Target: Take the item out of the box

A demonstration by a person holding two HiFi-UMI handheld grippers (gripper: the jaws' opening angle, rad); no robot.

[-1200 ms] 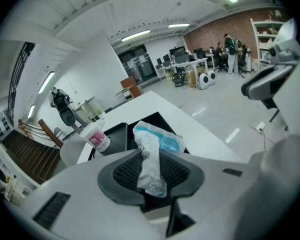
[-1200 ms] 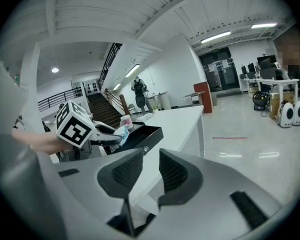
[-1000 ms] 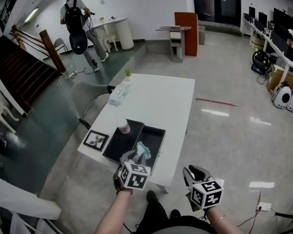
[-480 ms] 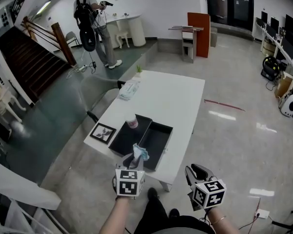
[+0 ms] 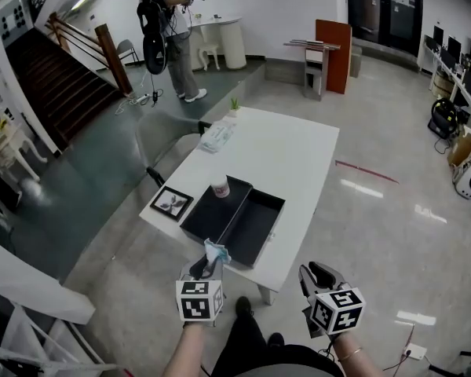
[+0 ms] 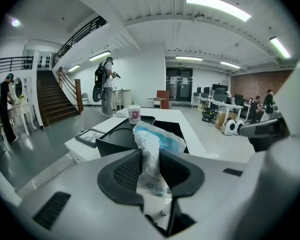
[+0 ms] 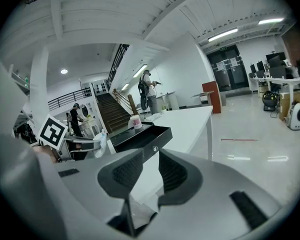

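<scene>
My left fingers (image 6: 126, 171) pinch the crinkly clear-and-blue plastic packet (image 5: 217, 251) above the open black box (image 5: 255, 222) to take it out, right fingers (image 7: 176, 170) spread, empty.

Colours: box (image 5: 255, 230) black throughout, bench (image 5: 290, 151) plain white, packet (image 5: 217, 251) translucent white with light-blue print. Cup (image 5: 220, 187) white with a pink label. Cubes (image 5: 198, 301) on the left hand-held gripper (image 5: 206, 265) and right hand-held gripper (image 5: 317, 275): white faces, black square markers.
</scene>
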